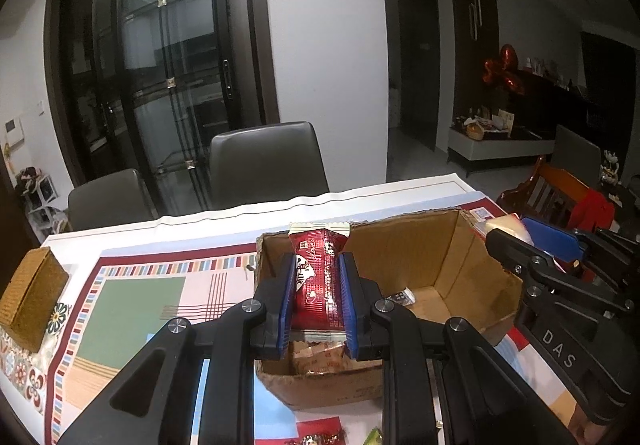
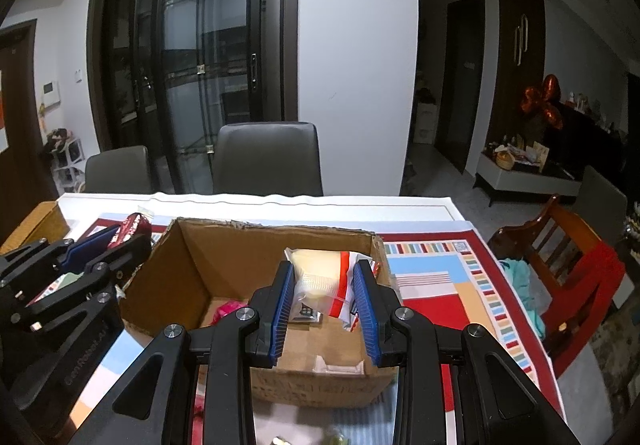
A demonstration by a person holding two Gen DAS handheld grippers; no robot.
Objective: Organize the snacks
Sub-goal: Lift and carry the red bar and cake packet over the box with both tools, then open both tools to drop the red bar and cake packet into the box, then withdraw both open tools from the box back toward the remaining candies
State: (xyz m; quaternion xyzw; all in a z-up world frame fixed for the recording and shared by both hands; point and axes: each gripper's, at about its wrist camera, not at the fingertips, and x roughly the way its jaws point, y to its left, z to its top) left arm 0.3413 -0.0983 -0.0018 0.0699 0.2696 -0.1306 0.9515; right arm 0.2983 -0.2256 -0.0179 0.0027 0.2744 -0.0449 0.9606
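Working left to right, we note a woven box point(image 1: 30, 295) at the table's left edge, then the patterned tablecloth point(image 1: 140, 297), then the cardboard box point(image 1: 436, 257) standing open near the middle of the table. Our left gripper point(image 1: 316, 301) has its jaws drawn narrow and clamped on a red snack bar point(image 1: 318, 277), gripped across its width about mid-length, the crimped top end sticking up free; it hangs over the box's left part. Our right gripper point(image 2: 324, 301) is pinched on a pale snack pouch point(image 2: 320, 277), a clear wrapper with a cream-coloured filling and a red-and-white edge, held over the box's right part. A few wrapped items point(image 2: 228, 311) already lie on the box floor. We judge both packets light and their film slick, so the ribbed blue pads point(image 2: 280, 309) matter. The bar looks fairly stiff and should tolerate a mid-body squeeze; the pouch seems softer and likely crushable, better taken by its sides or seam with gentle pressure. More snacks point(image 1: 320, 439) show at the near table edge, too blurred to name.
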